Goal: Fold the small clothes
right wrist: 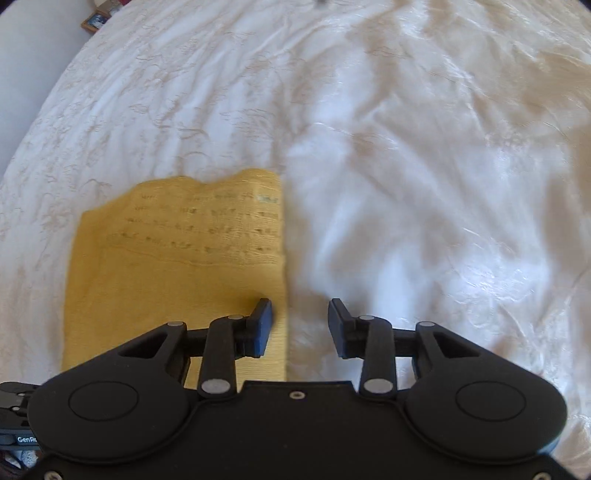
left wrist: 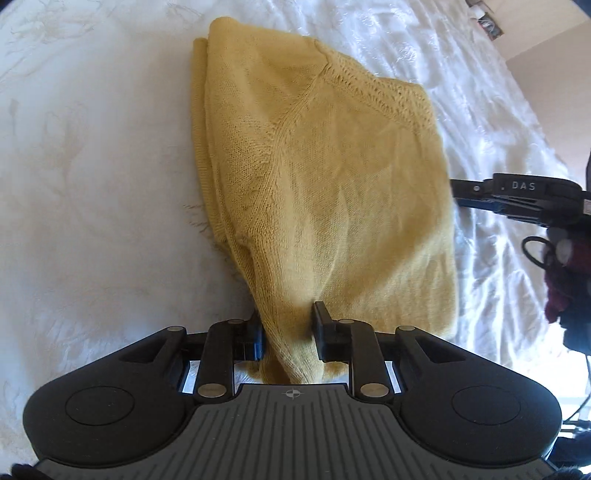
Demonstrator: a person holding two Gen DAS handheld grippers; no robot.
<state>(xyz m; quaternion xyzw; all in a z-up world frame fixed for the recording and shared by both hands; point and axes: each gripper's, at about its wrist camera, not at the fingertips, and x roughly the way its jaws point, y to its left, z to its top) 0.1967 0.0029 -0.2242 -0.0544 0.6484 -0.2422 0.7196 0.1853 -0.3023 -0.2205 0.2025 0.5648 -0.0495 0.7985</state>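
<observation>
A mustard-yellow knitted garment (left wrist: pixel 314 177) lies folded on a white bedspread (left wrist: pixel 92 166). Its near end rises in a bunch between the fingers of my left gripper (left wrist: pixel 290 332), which is shut on the fabric. In the right wrist view the same garment (right wrist: pixel 177 266) shows as a flat rectangle at lower left, blurred. My right gripper (right wrist: pixel 300 325) hangs open over its right edge, the left finger above the knit and the right finger above the sheet, with nothing between them. From the left wrist view, the right gripper (left wrist: pixel 458 192) reaches in from the right, beside the garment's edge.
The wrinkled, embroidered bedspread (right wrist: pixel 424 166) fills both views. A dark red sleeve and cable (left wrist: pixel 561 280) sit at the right edge. A small framed picture (right wrist: pixel 94 20) and a wall lie beyond the bed's far corner.
</observation>
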